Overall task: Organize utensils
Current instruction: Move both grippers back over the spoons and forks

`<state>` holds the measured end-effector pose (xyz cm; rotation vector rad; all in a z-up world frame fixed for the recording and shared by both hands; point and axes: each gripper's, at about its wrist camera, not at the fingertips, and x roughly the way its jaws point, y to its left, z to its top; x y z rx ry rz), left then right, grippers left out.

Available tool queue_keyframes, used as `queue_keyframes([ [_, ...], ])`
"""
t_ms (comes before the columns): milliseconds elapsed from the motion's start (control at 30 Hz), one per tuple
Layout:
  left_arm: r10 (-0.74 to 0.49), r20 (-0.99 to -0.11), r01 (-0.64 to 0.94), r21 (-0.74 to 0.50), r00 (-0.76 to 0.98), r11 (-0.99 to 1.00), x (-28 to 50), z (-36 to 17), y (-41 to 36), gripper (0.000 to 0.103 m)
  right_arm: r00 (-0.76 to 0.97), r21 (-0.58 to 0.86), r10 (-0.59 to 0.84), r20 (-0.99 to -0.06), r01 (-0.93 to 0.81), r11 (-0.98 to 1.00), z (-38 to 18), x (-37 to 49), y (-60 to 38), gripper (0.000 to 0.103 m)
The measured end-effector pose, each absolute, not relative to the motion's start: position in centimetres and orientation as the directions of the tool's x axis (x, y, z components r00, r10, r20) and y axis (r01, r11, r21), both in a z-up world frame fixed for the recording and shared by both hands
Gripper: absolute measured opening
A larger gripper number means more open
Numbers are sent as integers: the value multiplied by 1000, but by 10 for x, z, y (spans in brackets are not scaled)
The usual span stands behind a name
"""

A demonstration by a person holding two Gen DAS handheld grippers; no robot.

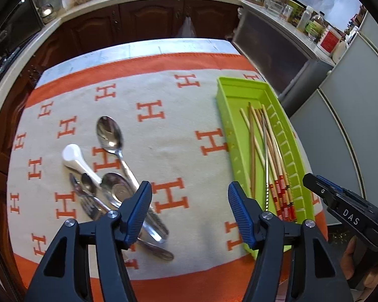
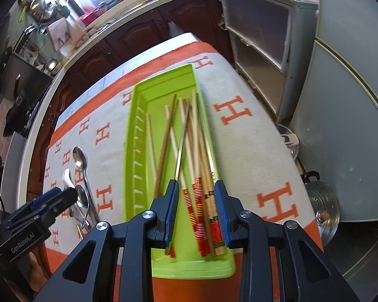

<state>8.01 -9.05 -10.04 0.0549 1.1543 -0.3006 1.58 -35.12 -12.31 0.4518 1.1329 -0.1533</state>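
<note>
So the chopsticks (image 2: 189,151) are all sitting loose in the green tray (image 2: 136,136), a messy crossed bundle, plain wood plus a few with red and yellow banded ends and what looks like a metal one in the mix. From my right wrist cam they're directly ahead of and under the right gripper (image 2: 196,201), with the banded ends showing between its 2 blue pads. That gripper's fingers are parted with nothing pinched between them, just hanging over the near end of the tray. The view is a bit smeared, so I can't count the sticks exactly.

Over on the left wrist cam, the tray (image 1: 225,115) is off to the right of the left gripper (image 1: 190,201), and the chopsticks (image 1: 267,156) lean toward its slotted far wall. The left gripper is spread wide too, holding nothing, over bare cloth.

To the left of it is the rest of the cutlery in a pile: a big metal spoon (image 1: 111,136) farthest out, a white ceramic spoon (image 1: 75,157) beside it, a second metal spoon (image 1: 116,188) touching the left finger's side of the frame, and a fork (image 1: 87,201) tucked under the heap.

Everything sits on the orange and cream H-pattern tablecloth (image 1: 163,95). The right gripper (image 1: 340,206) pokes in at the right edge of the left cam.
</note>
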Motion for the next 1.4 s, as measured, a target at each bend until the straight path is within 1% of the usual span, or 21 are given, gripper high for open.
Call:
queue_keyframes([
  [100, -210, -901, 243, -122, 381, 962, 78, -97, -77, 64, 426, 258, 105, -899, 320, 912, -118, 18, -340, 35],
  [333, -214, -899, 195, -147, 383, 970, 76, -100, -45, 64, 416, 232, 117, -902, 238, 943, -108, 26, -304, 35],
  [433, -214, -899, 173, -158, 382, 972, 76, -102, -32, 65, 410, 208, 113, -905, 197, 958, -105, 30, -283, 36],
  [500, -210, -900, 159, -159, 382, 974, 75, -104, -24, 68, 407, 190, 106, -907, 170, 967, -103, 33, -270, 40],
  [567, -205, -900, 139, -162, 385, 977, 75, -107, -12, 71, 406, 172, 104, -908, 135, 976, -101, 37, -254, 49],
  [600, -202, -900, 130, -164, 387, 978, 75, -108, -7, 71, 406, 167, 105, -908, 120, 979, -100, 38, -247, 50],
  [767, -195, -902, 73, -180, 384, 981, 77, -117, 24, 73, 405, 150, 125, -906, 30, 988, -93, 50, -214, 50],
  [1033, -179, -913, -33, -205, 367, 978, 82, -136, 78, 73, 333, 217, 217, -918, -37, 975, -101, 85, -174, 50],
  [1200, -254, -919, -113, -299, 300, 948, 89, -158, 109, 73, 271, 241, 268, -925, -129, 962, -116, 104, -148, 50],
  [1300, -269, -922, -154, -320, 279, 935, 89, -169, 120, 73, 214, 264, 294, -931, -160, 951, -131, 114, -134, 50],
  [1333, -274, -922, -162, -325, 272, 932, 89, -172, 123, 73, 178, 289, 317, -932, -165, 943, -139, 118, -130, 49],
  [1400, -286, -923, -171, -335, 258, 927, 89, -178, 124, 73, 141, 330, 351, -926, -149, 932, -151, 122, -127, 41],
])
